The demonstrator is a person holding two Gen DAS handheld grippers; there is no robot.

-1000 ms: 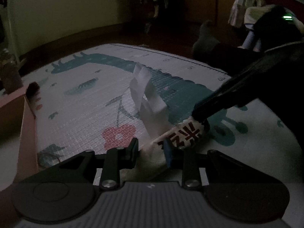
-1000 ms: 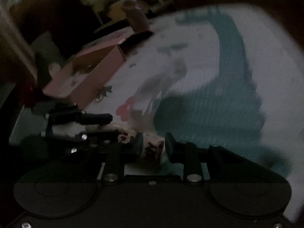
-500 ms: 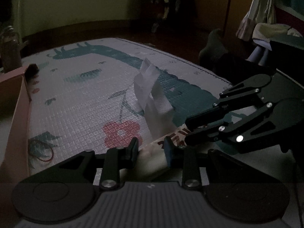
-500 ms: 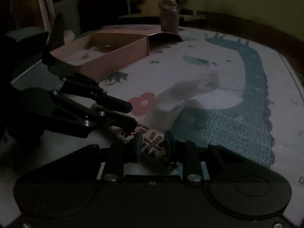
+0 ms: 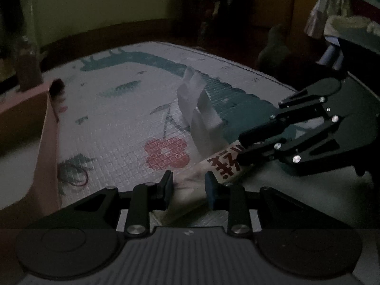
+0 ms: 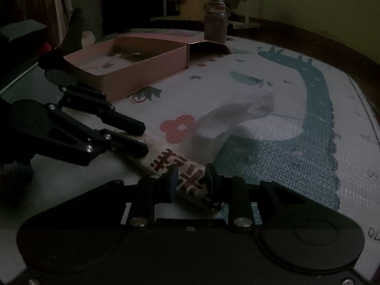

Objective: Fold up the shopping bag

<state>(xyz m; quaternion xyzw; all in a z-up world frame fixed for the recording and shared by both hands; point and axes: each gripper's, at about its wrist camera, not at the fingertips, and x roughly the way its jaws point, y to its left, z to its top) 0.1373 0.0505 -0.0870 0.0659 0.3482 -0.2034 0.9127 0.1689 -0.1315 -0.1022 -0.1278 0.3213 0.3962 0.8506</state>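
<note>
The shopping bag (image 5: 223,166) is rolled into a pale tube with red characters and lies low over the play mat (image 5: 123,123). Its white handles (image 5: 197,109) stick up from the middle. My left gripper (image 5: 187,187) is shut on the near end of the roll. My right gripper (image 5: 241,150) comes in from the right and clamps the other end. In the right wrist view, the right gripper (image 6: 191,180) holds the printed end of the bag (image 6: 166,159), with the left gripper (image 6: 142,139) on the far end and the handles (image 6: 237,116) beyond.
An open pink cardboard box (image 6: 142,71) stands on the mat's far left, and its wall (image 5: 47,130) rises close to my left gripper. A dark jar (image 6: 215,23) stands behind it. A red rubber band (image 5: 78,180) lies on the mat beside the box.
The right gripper has rolled about its axis, so its linkage now faces the left camera. The right view has gone from blurred to steady. Both grips on the roll have stayed.
</note>
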